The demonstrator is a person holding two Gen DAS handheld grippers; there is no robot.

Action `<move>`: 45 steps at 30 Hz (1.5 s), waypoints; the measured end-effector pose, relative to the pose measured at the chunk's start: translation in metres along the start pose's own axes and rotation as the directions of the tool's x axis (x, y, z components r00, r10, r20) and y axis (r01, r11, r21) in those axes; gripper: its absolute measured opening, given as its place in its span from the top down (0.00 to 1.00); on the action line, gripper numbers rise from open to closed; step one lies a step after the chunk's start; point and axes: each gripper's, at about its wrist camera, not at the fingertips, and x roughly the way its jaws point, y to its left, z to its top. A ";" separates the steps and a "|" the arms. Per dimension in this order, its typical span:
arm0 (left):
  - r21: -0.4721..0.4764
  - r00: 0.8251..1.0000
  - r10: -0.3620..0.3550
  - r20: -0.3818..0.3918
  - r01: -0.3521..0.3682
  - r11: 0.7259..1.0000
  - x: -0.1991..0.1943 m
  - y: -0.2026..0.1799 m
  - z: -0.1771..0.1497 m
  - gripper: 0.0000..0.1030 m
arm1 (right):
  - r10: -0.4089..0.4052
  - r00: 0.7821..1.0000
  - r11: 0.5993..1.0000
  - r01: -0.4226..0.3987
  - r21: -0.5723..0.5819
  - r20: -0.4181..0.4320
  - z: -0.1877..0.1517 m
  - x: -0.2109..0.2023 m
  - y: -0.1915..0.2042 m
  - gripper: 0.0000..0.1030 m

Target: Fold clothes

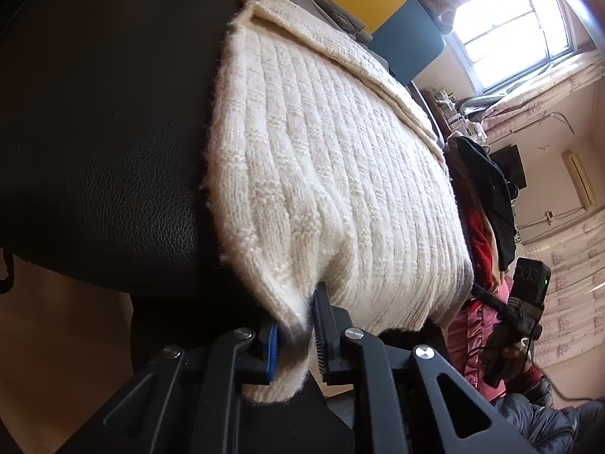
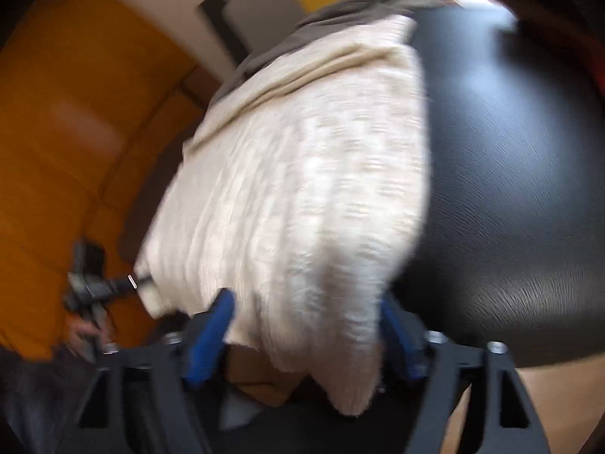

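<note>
Already the left tool (image 1: 293, 335) pinches the near hem of the cream sweater (image 1: 321, 159) lying on the black bench (image 1: 94, 132), while the right tool (image 2: 306, 325) gapes around its corner, so a lopsided pull could skew the fold.

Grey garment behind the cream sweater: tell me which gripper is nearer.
Neither clearly. Left gripper is shut on the cream sweater's near edge; right gripper is open around that edge. The grey garment lies at the far end.
</note>
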 end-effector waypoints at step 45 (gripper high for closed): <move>0.105 0.862 -0.404 0.306 0.391 0.914 -0.037 -0.053 0.268 0.90 | 0.204 0.940 0.951 -0.257 0.174 0.273 0.226 -0.018 -0.039 0.90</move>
